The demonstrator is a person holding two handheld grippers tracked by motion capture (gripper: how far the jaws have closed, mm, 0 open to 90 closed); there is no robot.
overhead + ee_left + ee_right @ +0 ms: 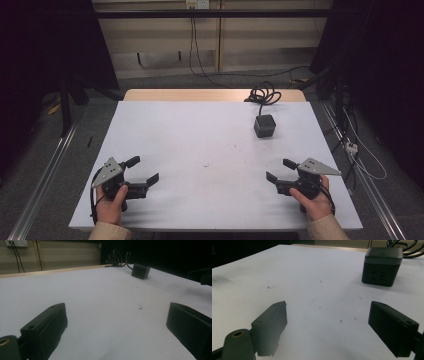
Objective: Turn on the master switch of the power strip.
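A: Near edge first?
B: The left gripper (146,169) and right gripper (278,170) sit by the tabletop's (200,145) near corners, jaws spread, nothing between them.
A: Farther off?
B: A dark grey socket cube (264,125) stands toward the far right, squat, socket face toward the right gripper. Its black cable (264,94) coils at the far edge, end untraceable.

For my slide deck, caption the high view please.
Both tongs, left and right, held open over a white table, facing a dark socket cube.
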